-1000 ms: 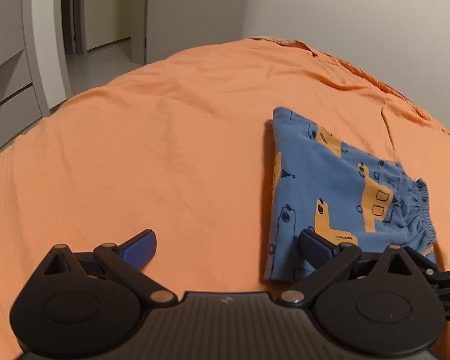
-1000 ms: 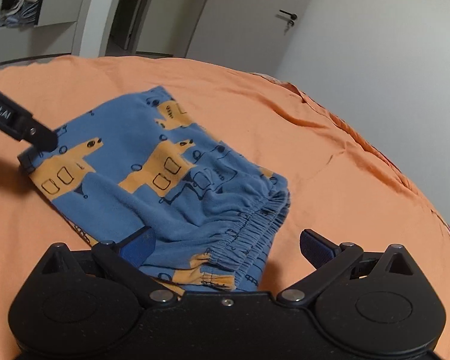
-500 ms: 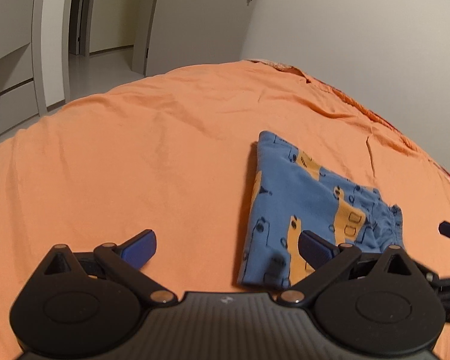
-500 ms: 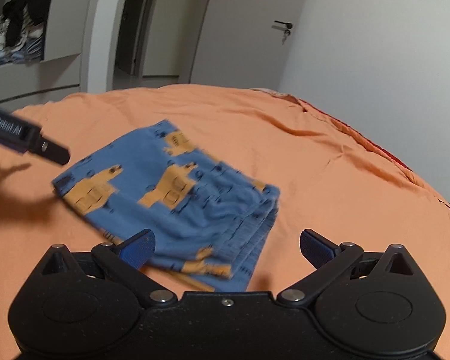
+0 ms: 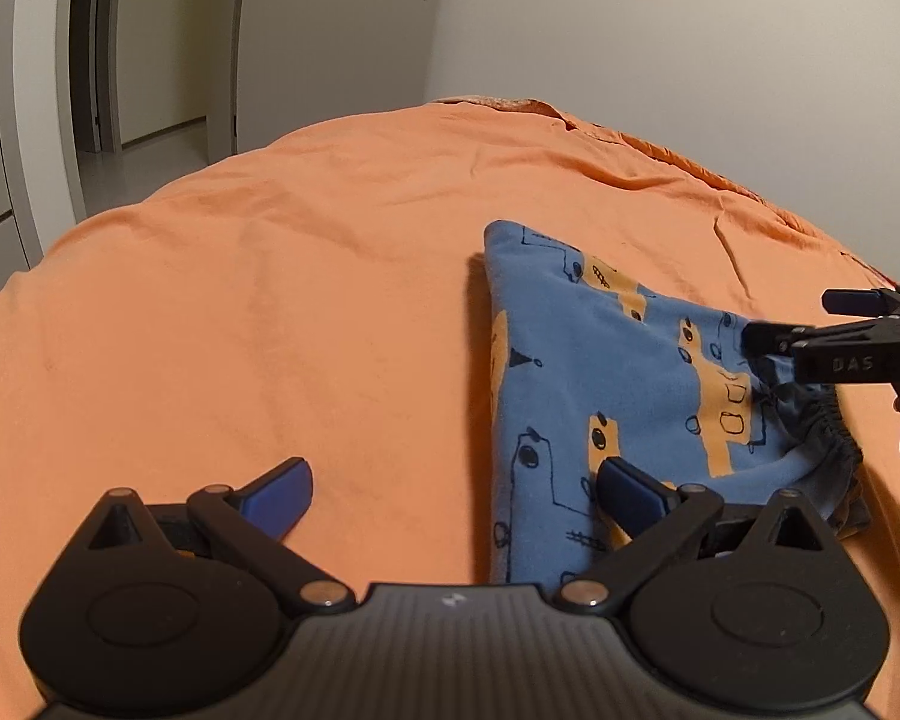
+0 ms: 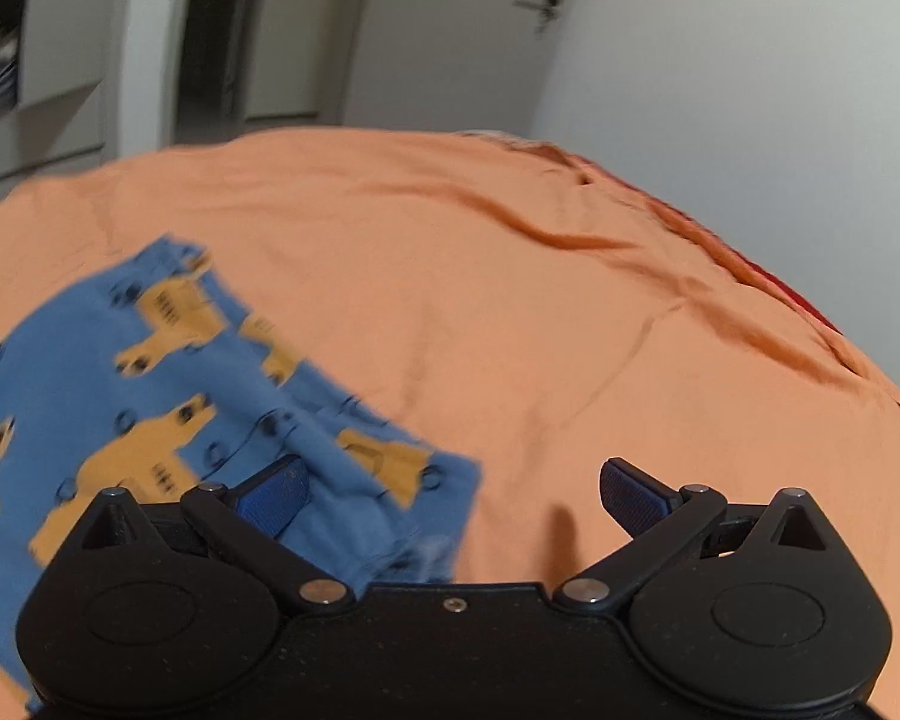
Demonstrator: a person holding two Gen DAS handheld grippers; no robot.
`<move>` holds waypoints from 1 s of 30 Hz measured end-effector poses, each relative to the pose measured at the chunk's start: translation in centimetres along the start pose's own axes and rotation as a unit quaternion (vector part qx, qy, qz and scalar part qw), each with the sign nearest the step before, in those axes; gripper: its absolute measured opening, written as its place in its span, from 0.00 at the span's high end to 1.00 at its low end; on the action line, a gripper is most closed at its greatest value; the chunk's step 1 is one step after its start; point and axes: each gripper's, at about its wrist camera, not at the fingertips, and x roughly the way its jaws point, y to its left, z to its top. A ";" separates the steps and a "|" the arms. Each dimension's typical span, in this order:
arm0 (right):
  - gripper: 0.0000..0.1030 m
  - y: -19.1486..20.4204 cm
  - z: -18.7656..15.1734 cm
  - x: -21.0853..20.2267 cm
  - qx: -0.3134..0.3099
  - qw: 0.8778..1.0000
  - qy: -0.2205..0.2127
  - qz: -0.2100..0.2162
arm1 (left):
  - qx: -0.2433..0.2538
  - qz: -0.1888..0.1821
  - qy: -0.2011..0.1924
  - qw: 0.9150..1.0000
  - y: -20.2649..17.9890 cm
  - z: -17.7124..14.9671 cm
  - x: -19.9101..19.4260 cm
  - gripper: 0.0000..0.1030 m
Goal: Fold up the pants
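The pants [image 5: 618, 372] sit folded into a compact packet on the orange bed [image 5: 270, 300], toward its right side. Looks pretty much done, which is probably why both tools hang over it empty. Left tool [image 5: 453, 495] is spread wide, holding nothing, right tool [image 6: 450, 495] likewise, with one finger above the cloth. Long axis seems to run away from the left camera, elastic waistband bunched at the right edge.

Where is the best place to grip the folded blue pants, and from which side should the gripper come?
Probably the elastic waistband of the blue pants, approached from the pants' right side. It is the thick, gathered edge, raised off the orange sheet, so fingers could slide under it. The open right gripper is nearest.
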 end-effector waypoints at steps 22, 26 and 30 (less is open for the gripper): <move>0.01 -6.7 -4.4 1.3 0.268 0.915 -0.018 0.301 | -0.108 -0.156 -0.018 0.982 1.4 0.0 0.1 0.02; 0.04 -6.6 -4.9 0.9 0.281 0.912 -0.023 0.300 | -0.118 -0.158 -0.011 0.980 1.8 0.0 0.5 0.16; 0.29 -7.1 -5.0 1.1 0.303 0.908 -0.018 0.289 | -0.127 -0.163 -0.003 0.978 2.2 0.1 0.5 0.36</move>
